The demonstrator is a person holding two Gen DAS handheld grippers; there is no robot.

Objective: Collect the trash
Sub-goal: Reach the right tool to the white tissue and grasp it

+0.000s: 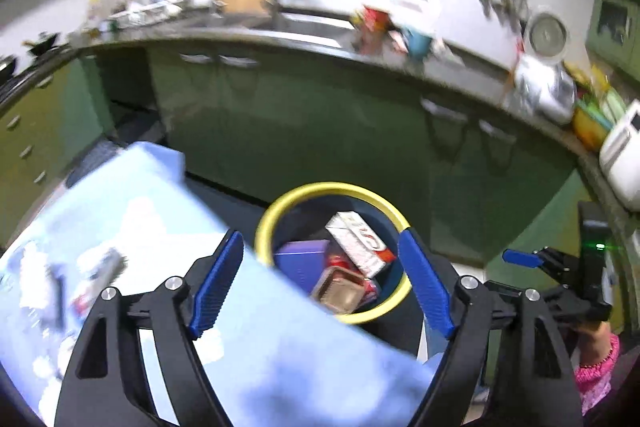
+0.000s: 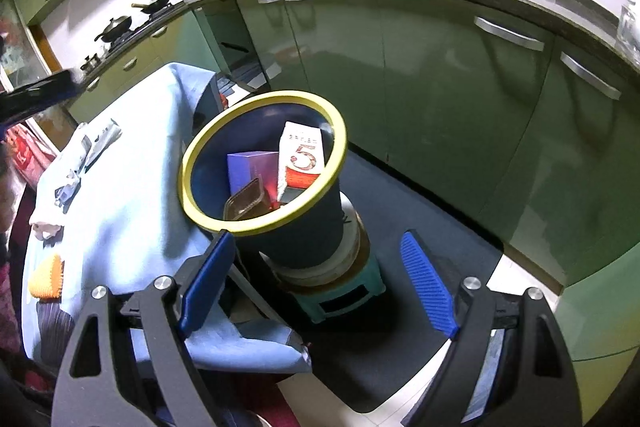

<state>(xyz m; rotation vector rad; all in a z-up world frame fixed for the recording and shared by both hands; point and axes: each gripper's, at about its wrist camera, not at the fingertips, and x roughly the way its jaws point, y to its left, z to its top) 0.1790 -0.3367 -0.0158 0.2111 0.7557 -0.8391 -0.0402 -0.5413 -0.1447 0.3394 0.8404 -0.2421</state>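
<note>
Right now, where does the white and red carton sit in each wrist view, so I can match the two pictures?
Left wrist: white and red carton lies slanted inside the yellow-rimmed bin, just above centre bottom, between the open fingers.
Right wrist: carton stands at the bin's right inner side, centre frame.
Shared landmark: the purple box beside it.

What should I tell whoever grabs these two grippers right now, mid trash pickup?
Left gripper: open, empty, above the bin.
Right gripper: open, empty, near the bin.
Yellow-rimmed bin beside the table already holds a white-red carton, purple box and brown tray.
Left: crumpled wrappers and an orange scrap on the blue cloth. Bin those next.
</note>
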